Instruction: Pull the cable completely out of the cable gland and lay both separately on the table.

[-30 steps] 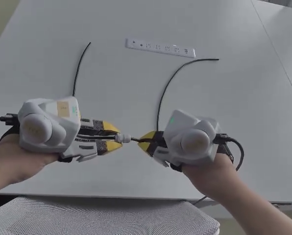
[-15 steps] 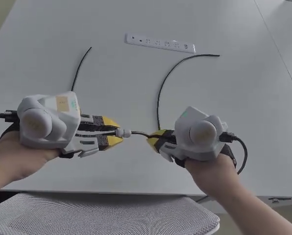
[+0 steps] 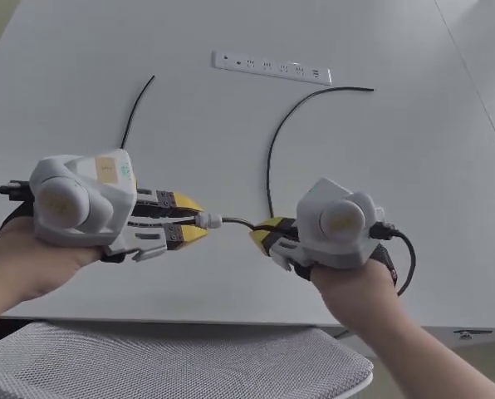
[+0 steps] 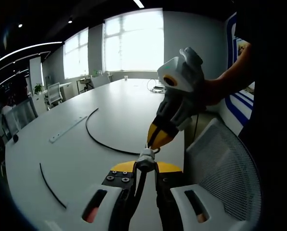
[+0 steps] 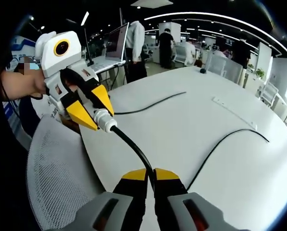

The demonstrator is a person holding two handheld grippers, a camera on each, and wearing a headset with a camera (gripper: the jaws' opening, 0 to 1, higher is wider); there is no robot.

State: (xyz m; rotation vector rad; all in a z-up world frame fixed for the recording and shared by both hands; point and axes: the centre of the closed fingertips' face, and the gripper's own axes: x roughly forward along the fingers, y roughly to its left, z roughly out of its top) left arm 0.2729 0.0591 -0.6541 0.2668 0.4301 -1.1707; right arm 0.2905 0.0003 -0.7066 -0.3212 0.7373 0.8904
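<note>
My left gripper [image 3: 194, 220] is shut on a small white cable gland [image 3: 208, 221], which pokes out past its yellow tips [image 4: 146, 160]. A black cable [image 3: 274, 150] runs out of the gland, passes through my right gripper [image 3: 262, 235], which is shut on it, then curves away across the white table to a free end at the far right. In the right gripper view the cable [image 5: 132, 146] stretches from the gland [image 5: 104, 121] in the other gripper's jaws down to my own yellow tips [image 5: 150, 174]. A few centimetres of cable span the gap between the two grippers.
A second, loose black cable [image 3: 136, 110] lies on the table [image 3: 397, 191] at the far left. A white power strip [image 3: 271, 69] lies near the far edge. A grey mesh chair seat [image 3: 164, 366] sits below the table's front edge. People stand beyond the table in the right gripper view.
The two grippers have drawn apart: the right one slid to the right along the cable line, and more cable now shows between it and the gland.
</note>
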